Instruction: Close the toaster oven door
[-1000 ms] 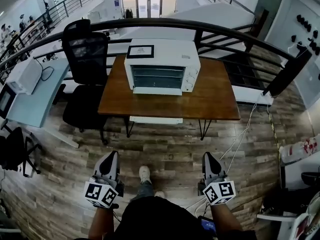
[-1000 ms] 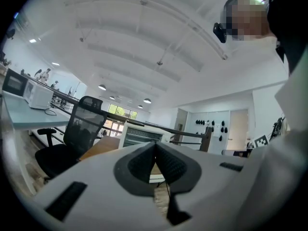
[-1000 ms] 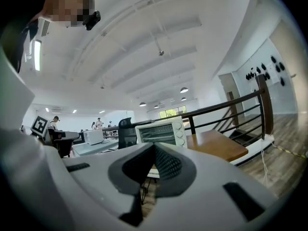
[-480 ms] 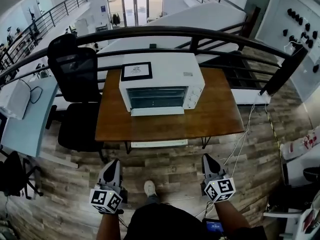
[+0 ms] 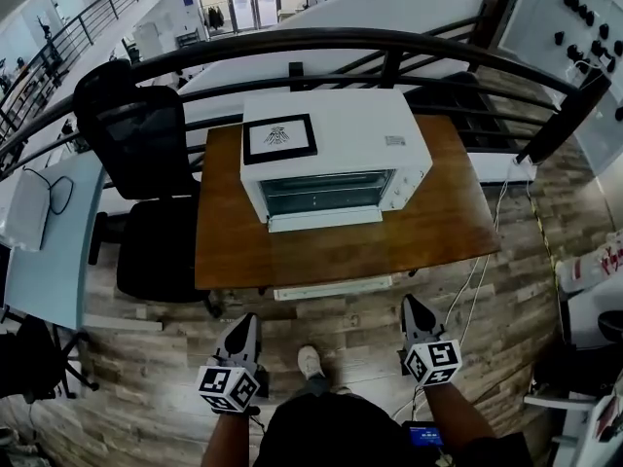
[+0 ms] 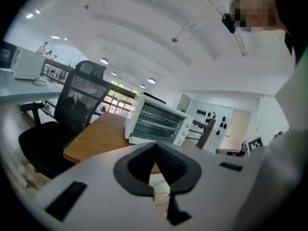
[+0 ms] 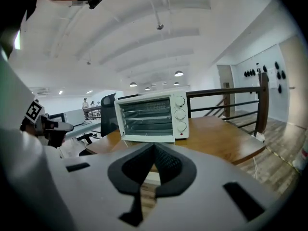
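1. Standing back from the wooden table [image 5: 292, 256], a person holds both grippers low at the bottom of the head view, well apart from the table's near edge.
2. At the lower left, the left gripper [image 5: 243, 321] has its jaws pressed together, and its own view shows nothing between them.
3. At the lower right, the right gripper [image 5: 409, 305] is closed in the same way, pads meeting with nothing caught.
4. The white toaster oven [image 5: 336, 129] stands on the table in the upper middle of the frame. Its door [image 5: 326, 220] is folded down open toward the person, leaving the wire racks bare to see.
5. A black-framed card [image 5: 279, 137] lies on the oven's top, toward its left side.
6. A black office chair [image 5: 146, 154] stands just left of the table.
7. A dark railing [image 5: 341, 42] curves across the top of the frame behind the oven.
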